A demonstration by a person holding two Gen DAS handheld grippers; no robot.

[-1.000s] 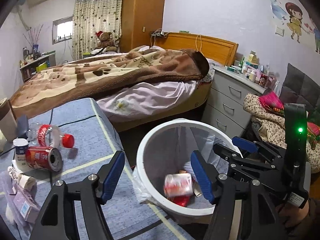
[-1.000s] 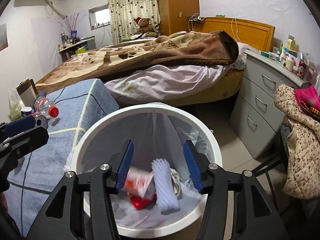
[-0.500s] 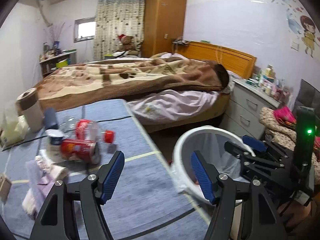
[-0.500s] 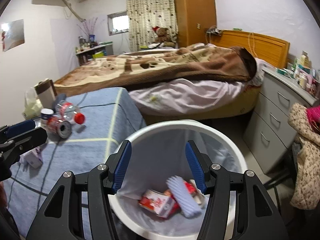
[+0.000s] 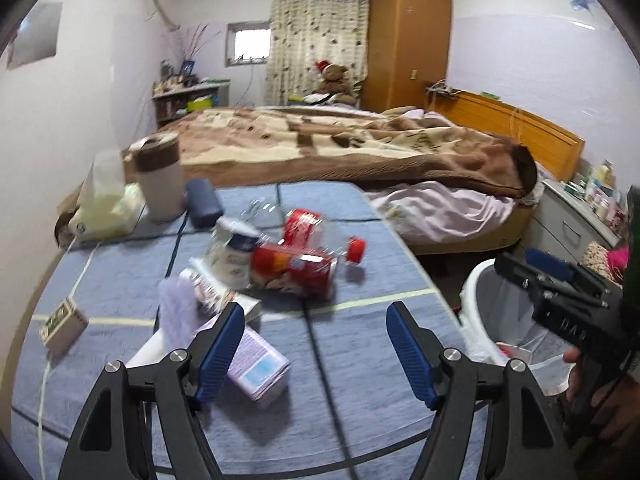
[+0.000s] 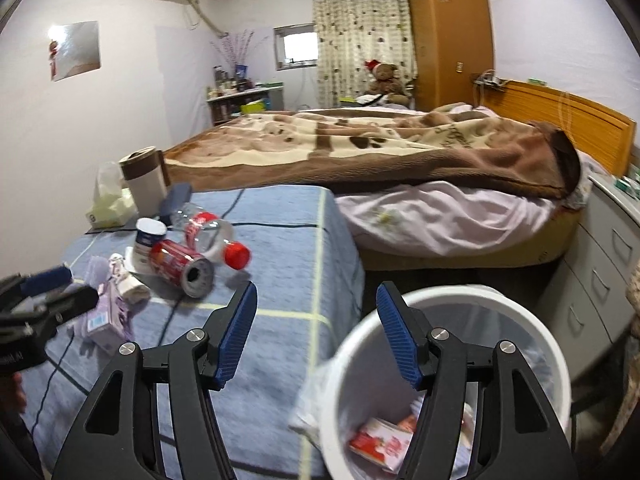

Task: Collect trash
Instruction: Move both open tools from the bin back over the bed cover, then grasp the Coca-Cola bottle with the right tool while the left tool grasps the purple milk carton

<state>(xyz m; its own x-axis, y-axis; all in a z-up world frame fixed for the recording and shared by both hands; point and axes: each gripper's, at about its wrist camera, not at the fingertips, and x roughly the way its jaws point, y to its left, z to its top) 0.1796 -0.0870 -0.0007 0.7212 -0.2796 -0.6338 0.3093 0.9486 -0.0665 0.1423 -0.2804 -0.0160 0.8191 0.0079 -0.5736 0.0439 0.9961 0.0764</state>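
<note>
We see both grippers, left gripper (image 5: 314,344) and right gripper (image 6: 318,330), fingers opening, empty; red can (image 6: 182,266) blurred on surface (image 6: 288,240); bin (image 6: 448,304) partly cut off, trash inside half hidden

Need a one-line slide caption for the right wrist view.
Right gripper, jaws opening and empty, between white bin and table trash: red can.

Right claw (image 6: 316,336) opening, empty, over table edge (image 6: 344,240), white bin (image 6: 516,308) below-right, red can (image 6: 180,266) left

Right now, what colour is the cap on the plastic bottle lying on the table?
Red. The bottle's cap shows best in the right wrist view.
</note>
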